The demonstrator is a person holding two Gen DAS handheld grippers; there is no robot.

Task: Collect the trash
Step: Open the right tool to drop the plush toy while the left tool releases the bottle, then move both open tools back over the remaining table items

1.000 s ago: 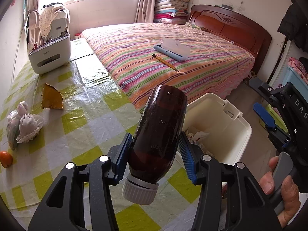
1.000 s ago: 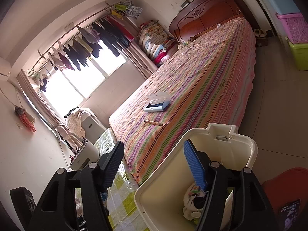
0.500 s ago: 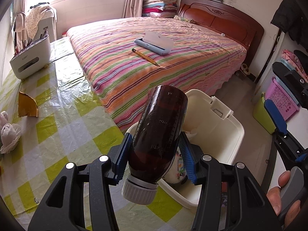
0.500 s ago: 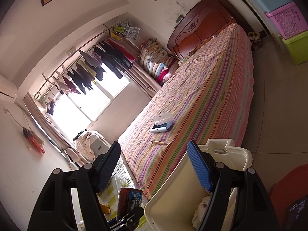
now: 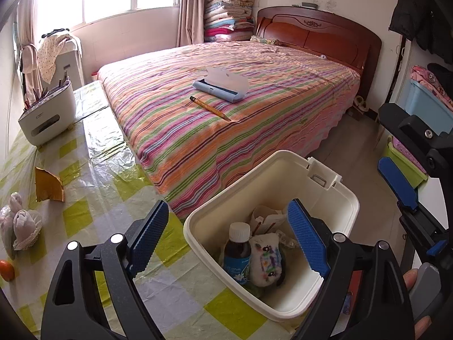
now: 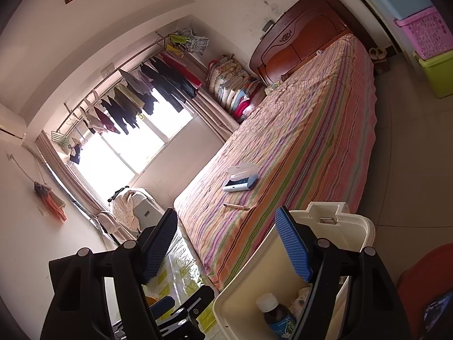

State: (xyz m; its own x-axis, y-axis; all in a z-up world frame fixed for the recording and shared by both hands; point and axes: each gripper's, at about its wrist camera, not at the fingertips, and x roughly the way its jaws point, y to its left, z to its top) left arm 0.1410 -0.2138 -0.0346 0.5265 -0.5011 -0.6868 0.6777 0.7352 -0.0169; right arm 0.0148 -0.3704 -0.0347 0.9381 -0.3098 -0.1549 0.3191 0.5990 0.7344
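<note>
My left gripper (image 5: 228, 239) hovers over the white trash bin (image 5: 283, 170) beside the table, its jaws opening with nothing between them. Down in the bin a brown bottle (image 5: 237, 252) with a white cap and blue label stands upright next to a white stuffed toy (image 5: 266, 257) and crumpled paper. My right gripper (image 6: 226, 240) is open and empty, held level at the bin's (image 6: 328, 212) right side; the bottle (image 6: 276, 316) shows below it. One of its blue pads (image 5: 397, 182) appears at the right of the left wrist view.
On the checked tablecloth (image 5: 93, 198) lie a gold paper scrap (image 5: 48, 184), a lacy cloth bundle (image 5: 22, 226), an orange (image 5: 6, 270) and a white holder (image 5: 48, 119). The striped bed (image 5: 254, 130) carries a pencil (image 5: 211, 109) and a blue case (image 5: 220, 87). Storage boxes (image 6: 424, 34) line the right wall.
The left gripper moved over the bin and opened wide. The brown bottle left its jaws and now stands in the bin. The right gripper has barely shifted.
</note>
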